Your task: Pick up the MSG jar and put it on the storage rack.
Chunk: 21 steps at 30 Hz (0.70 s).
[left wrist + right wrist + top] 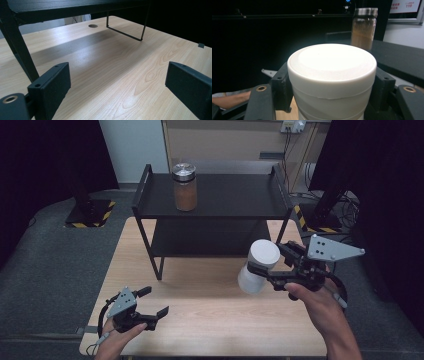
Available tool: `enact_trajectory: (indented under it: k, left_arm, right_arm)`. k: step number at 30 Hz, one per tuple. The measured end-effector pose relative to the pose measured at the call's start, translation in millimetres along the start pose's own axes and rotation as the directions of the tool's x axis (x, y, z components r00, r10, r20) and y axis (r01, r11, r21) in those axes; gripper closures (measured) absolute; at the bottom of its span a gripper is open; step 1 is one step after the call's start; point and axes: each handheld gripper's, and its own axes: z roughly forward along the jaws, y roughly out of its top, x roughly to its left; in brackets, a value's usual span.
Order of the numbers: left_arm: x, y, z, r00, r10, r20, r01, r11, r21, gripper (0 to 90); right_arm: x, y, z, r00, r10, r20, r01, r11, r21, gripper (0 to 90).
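My right gripper (263, 269) is shut on a white jar (259, 266) with a white lid and holds it in the air above the wooden table (210, 320), just in front of the black shelf rack (215, 195). In the right gripper view the white jar (332, 80) sits between the two black jaws, lid toward the camera. A glass jar of brown powder (184, 187) with a metal lid stands on the rack's top shelf at the left; that glass jar (364, 27) stands beyond the white one. My left gripper (153, 303) rests open near the table's front left corner, nothing between its jaws.
The rack has a lower shelf (210, 237) and thin legs (125, 32) standing on the table. A round cable hole (93, 25) lies in the tabletop under it. Dark stands with striped bases (90, 212) flank the table on the floor.
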Motion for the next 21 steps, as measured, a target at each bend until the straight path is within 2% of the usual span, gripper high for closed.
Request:
enact_trajectory:
  k: [5, 10, 16, 21]
  left_arm:
    - [-0.2, 0.6, 0.1, 1.0, 0.005, 0.004, -0.005, 1.0, 0.0, 4.8]
    - [-1.2, 1.4, 0.4, 0.9999, 0.007, 0.007, -0.007, 1.0, -0.002, 4.8]
    - [-2.0, 1.8, 0.4, 0.9999, 0.008, 0.01, -0.007, 1.0, -0.002, 4.8]
    - [-2.6, 2.0, 0.7, 0.9999, 0.009, 0.011, -0.009, 1.0, -0.002, 4.8]
  right_arm:
    - [-3.2, 15.6, 4.0, 0.9998, -0.01, -0.016, 0.011, 1.0, 0.008, 34.5]
    - [-6.2, 21.9, 7.4, 0.9995, -0.012, -0.03, 0.012, 1.0, 0.013, 34.5]
    - [-7.3, 27.4, 12.0, 0.9998, -0.008, -0.019, 0.008, 1.0, 0.008, 34.5]
    - [-8.6, 41.6, 17.4, 0.9997, -0.023, -0.011, 0.023, 1.0, 0.013, 34.5]
